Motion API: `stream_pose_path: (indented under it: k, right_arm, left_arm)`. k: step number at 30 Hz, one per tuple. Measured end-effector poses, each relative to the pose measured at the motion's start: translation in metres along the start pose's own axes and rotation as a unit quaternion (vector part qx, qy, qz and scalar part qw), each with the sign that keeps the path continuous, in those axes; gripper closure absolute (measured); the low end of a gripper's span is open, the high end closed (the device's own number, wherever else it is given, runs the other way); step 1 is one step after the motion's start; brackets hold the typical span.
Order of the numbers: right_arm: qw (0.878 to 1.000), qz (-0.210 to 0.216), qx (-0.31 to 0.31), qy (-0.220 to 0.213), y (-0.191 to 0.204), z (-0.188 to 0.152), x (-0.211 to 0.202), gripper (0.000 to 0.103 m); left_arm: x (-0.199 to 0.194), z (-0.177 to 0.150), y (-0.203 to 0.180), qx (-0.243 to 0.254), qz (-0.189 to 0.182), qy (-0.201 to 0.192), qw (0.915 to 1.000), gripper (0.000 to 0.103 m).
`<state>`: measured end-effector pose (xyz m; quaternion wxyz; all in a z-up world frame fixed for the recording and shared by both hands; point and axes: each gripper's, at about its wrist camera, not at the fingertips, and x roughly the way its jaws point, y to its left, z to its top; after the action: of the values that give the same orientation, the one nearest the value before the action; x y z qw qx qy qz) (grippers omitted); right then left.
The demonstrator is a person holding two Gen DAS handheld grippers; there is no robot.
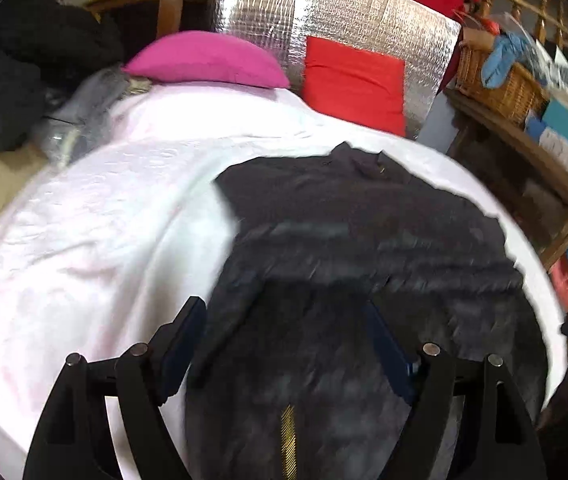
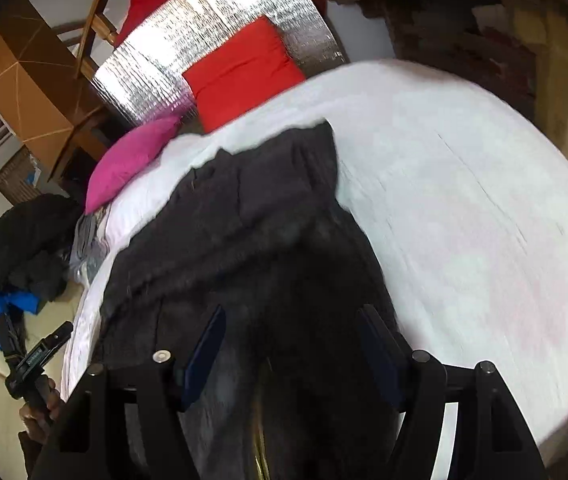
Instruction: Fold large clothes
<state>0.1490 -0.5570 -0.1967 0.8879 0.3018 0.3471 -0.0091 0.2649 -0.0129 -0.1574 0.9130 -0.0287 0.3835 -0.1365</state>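
On the bed, both my jaws stand released over the jacket; closing now risks pinching several layers together.

- The bed wears a white, faintly pinkish quilted cover, creased in places.
- A dark jacket lies spread on the cover, its collar toward the head end and a gold zip near the foot edge.
- A pink pillow rests at the head edge, toward one corner.
- A red cushion stands beside it at the head edge.
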Motion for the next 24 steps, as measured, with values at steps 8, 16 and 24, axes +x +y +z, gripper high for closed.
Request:
stream_pose_path:
  k: [8,16,24]
  right_arm:
    - [0.991,0.003,-0.01,0.131,-0.016,-0.083,-0.012,0.031]
    - [0.969,-0.055,-0.054,0.233,-0.006,-0.142,0.019,0.031]
    - [0.961,-0.079,-0.069,0.257,0.004,-0.163,0.05,0.031]
  left_arm:
    - [-0.042,-0.108,0.031,-0.072,0.001,0.064,0.9953,0.022]
    - [-0.051,-0.176,0.035,-0.124,-0.009,0.155,0.9799,0.022]
    - [-0.011,-0.21,0.03,-0.134,-0.013,0.273,0.9525,0.022]
